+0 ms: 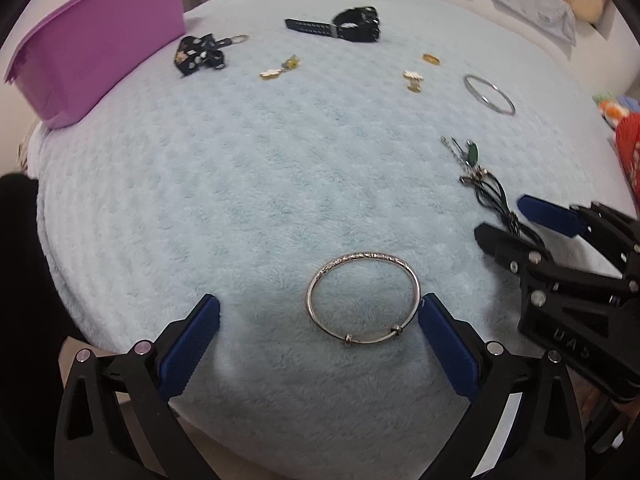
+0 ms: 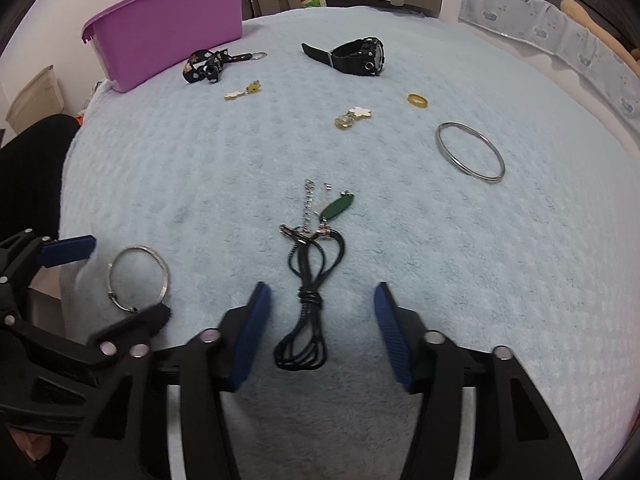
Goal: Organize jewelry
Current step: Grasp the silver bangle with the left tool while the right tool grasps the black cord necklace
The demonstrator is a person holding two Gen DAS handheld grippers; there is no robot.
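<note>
On a pale blue blanket (image 1: pixel 240 200) the jewelry is laid out. At the near edge, the left gripper (image 1: pixel 319 312) is held wide open, and an engraved bangle (image 1: pixel 364 296) is seen lying flat between its fingers, its rim just beside the right-hand blue pad (image 1: pixel 444 344); whether the two touch cannot be told. The right gripper (image 2: pixel 322 308) is likewise held open, and the looped black cord of a necklace (image 2: pixel 312 276) is framed between its fingers, with a green pendant (image 2: pixel 339 206) and a short chain at the cord's far end. No contact with the cord is seen.

Farther back, a plain bangle (image 2: pixel 470 151) is laid to the right, with a gold ring (image 2: pixel 418 100) beyond it and a flower charm (image 2: pixel 352 117) nearby. A second charm (image 2: pixel 243 91), a black bow keychain (image 2: pixel 212 65) and a black watch (image 2: pixel 356 56) are set along the far side. A purple bin (image 2: pixel 168 28) is placed at the far left corner.
</note>
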